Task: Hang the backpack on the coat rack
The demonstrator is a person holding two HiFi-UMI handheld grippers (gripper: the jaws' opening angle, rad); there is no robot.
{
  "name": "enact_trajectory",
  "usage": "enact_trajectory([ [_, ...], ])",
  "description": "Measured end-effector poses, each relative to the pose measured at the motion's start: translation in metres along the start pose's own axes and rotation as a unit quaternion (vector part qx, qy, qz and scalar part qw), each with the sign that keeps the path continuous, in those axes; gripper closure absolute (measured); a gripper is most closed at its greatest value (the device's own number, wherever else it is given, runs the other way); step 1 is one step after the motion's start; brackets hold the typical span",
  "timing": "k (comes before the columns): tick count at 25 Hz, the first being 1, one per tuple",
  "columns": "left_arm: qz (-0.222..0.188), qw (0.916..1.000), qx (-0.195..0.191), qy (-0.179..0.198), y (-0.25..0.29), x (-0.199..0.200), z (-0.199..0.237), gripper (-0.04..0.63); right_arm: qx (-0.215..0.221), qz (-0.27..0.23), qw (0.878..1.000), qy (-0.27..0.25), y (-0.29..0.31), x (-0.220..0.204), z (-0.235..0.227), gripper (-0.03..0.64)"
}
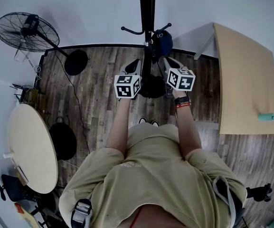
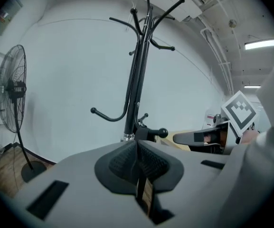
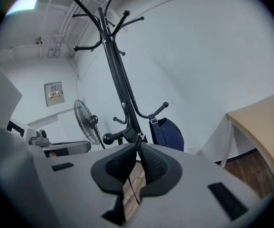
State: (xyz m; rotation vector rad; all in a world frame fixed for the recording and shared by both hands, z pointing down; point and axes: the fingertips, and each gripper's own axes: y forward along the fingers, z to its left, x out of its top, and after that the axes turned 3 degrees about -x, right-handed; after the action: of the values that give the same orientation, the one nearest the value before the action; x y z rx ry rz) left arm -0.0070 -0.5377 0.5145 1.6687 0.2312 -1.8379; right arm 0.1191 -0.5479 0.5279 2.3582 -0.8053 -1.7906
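Nearly done, we reckon: navy-blue fabric backpack (image 3: 171, 133) hangs on black metal coat rack (image 3: 119, 80) low hook, w/ left gripper (image 2: 137, 144) & right gripper (image 3: 139, 146) each seemingly pinched on a thin black strap (image 3: 133, 135); only letting go remains.

Black rack (image 3: 118, 70): thin upright pole with curved ball-tipped arms at the top and shorter hooks low down. Round base (image 1: 152, 87) on the floor. Navy backpack (image 3: 171, 133) hangs from a low hook (image 3: 158, 110) by its strap (image 3: 154, 127), body just beside the pole, clear of the floor. A second dark strap seems looped over the front low hook, hard to tell.
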Motion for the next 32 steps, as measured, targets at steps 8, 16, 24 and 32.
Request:
enact_trajectory([
  [8,-0.079,0.9961,0.034,0.015,-0.023,0.053,0.001,0.569,-0.026,-0.078,0.995,-0.058,-0.027,0.049,0.009,0.598],
  [16,-0.111,0.9921,0.037,0.045,-0.032,0.075,-0.002,0.569,-0.027,-0.146,0.983,-0.104,-0.046,0.080,0.022,0.601],
  [24,-0.115,0.9928,0.026,0.020,-0.028,0.070,0.003,0.569,-0.022,-0.137,0.986,-0.093,-0.044,0.077,0.020,0.601],
  [32,-0.080,0.9968,0.003,-0.011,-0.009,0.037,0.007,0.571,-0.001,-0.140,0.983,-0.122,-0.047,0.073,0.015,0.601],
])
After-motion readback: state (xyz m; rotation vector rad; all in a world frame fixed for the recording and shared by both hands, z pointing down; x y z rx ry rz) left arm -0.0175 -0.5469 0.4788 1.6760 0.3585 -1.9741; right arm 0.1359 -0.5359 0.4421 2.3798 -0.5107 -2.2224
